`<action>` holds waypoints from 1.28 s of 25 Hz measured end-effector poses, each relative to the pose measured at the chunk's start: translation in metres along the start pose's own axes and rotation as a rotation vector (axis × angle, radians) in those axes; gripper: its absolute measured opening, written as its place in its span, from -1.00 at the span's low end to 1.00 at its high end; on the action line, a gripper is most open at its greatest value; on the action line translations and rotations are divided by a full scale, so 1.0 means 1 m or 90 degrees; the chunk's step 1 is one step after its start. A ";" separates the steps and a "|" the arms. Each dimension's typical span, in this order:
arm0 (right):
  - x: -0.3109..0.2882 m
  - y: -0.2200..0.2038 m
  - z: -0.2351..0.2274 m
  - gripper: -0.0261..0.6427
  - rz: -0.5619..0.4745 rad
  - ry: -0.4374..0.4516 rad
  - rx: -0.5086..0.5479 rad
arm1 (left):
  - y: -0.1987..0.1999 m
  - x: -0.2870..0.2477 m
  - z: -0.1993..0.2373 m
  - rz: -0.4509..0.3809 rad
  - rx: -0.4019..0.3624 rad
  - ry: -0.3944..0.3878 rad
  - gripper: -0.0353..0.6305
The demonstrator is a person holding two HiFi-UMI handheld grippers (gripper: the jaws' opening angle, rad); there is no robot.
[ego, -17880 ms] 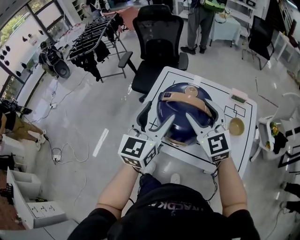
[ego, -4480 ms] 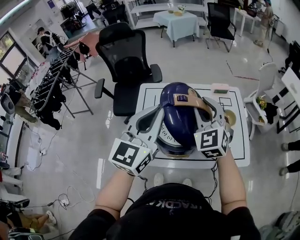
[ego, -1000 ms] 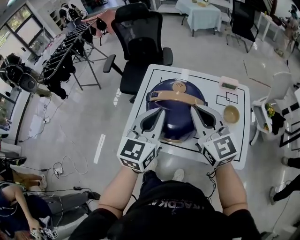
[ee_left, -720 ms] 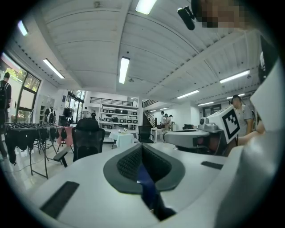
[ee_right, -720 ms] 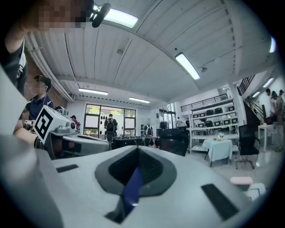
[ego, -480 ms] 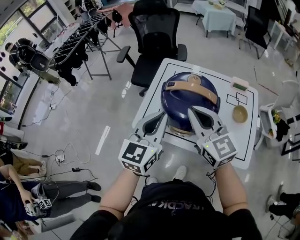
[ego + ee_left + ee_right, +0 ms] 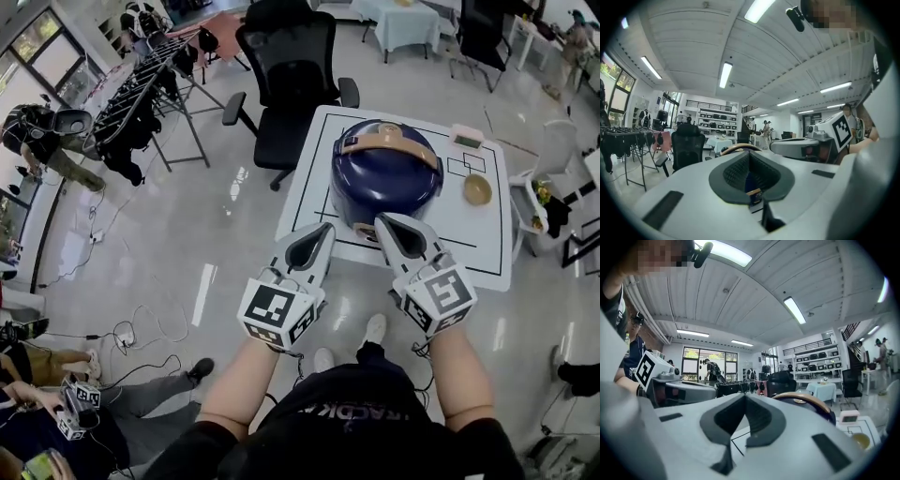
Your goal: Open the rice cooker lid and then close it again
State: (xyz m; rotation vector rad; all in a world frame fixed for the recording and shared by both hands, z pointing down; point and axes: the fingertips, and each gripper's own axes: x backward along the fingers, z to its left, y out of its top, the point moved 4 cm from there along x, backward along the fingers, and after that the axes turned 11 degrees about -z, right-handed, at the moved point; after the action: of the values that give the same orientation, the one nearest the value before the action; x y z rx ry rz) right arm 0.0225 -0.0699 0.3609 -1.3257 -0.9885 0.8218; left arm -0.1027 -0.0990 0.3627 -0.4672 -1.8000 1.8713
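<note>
Holding both claws shut and empty | left gripper (image 7: pixel 324 229) is pointing at the rice cooker (image 7: pixel 384 173), jaws pressed together on nothing | right gripper (image 7: pixel 383 221) is sitting beside it, jaws likewise closed | cooker is standing on the white table (image 7: pixel 305 178), lid down, tan handle across the top, just ahead of both tips

Glossy dark-blue plastic rice cooker (image 7: pixel 384 178), matt tan handle (image 7: pixel 389 143), smooth white tabletop (image 7: pixel 314 187), shiny floor (image 7: pixel 202 244).
</note>
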 end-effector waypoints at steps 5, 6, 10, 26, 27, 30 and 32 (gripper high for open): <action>0.030 -0.005 0.027 -0.92 0.005 -0.057 0.000 | -0.005 0.026 -0.014 0.003 0.019 -0.052 -0.88; 0.036 -0.006 0.030 -0.92 0.006 -0.069 -0.002 | -0.007 0.030 -0.017 0.004 0.022 -0.061 -0.88; 0.059 -0.011 0.044 -0.92 0.008 -0.119 -0.009 | -0.014 0.045 -0.026 0.010 0.034 -0.099 -0.88; 0.102 -0.004 0.064 -0.92 0.014 -0.184 0.006 | -0.016 0.060 -0.056 0.007 0.064 -0.164 -0.88; 0.103 -0.003 0.064 -0.92 0.013 -0.184 0.006 | -0.015 0.060 -0.057 0.007 0.062 -0.165 -0.88; 0.103 0.000 0.063 -0.92 0.008 -0.181 0.006 | -0.012 0.059 -0.058 0.005 0.057 -0.164 -0.88; 0.104 0.001 0.062 -0.92 0.006 -0.179 0.005 | -0.010 0.057 -0.060 0.004 0.055 -0.163 -0.88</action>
State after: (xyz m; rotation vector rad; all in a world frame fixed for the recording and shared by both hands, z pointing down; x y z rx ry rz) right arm 0.0056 0.0493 0.3696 -1.2291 -1.1967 1.0382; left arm -0.1142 -0.0173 0.3741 -0.2090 -1.8684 2.0821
